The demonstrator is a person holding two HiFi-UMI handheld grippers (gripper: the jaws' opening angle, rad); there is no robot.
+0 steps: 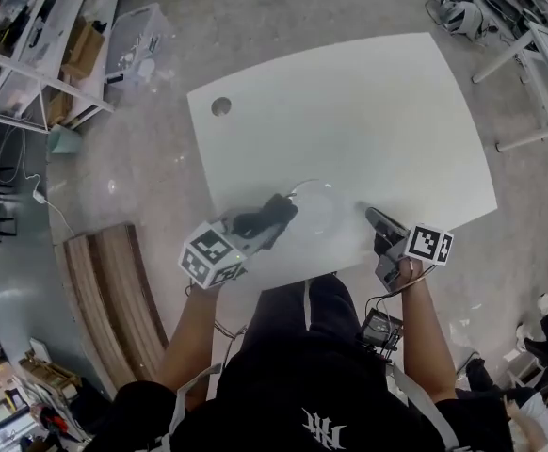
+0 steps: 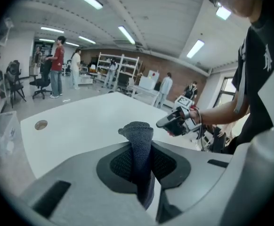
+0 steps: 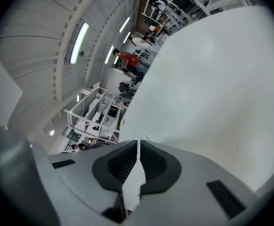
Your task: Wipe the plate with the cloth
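Note:
My left gripper (image 1: 280, 211) is shut on a dark grey knitted cloth (image 1: 258, 221), which stands up between its jaws in the left gripper view (image 2: 139, 138). A pale, see-through plate (image 1: 318, 210) shows faintly, held off the white table (image 1: 368, 111) between the two grippers. My right gripper (image 1: 372, 217) has the plate's right edge. In the right gripper view, a thin white strip of the plate (image 3: 133, 180) runs between the nearly closed jaws of that gripper (image 3: 137, 147). The cloth is at the plate's left side; I cannot tell whether they touch. The right gripper (image 2: 171, 122) also shows in the left gripper view.
The table has a round cable hole (image 1: 220, 106) near its far left corner. A wooden bench (image 1: 104, 285) stands left of me, with shelving (image 1: 39, 45) beyond it. Several people (image 2: 58, 65) stand far off across the room.

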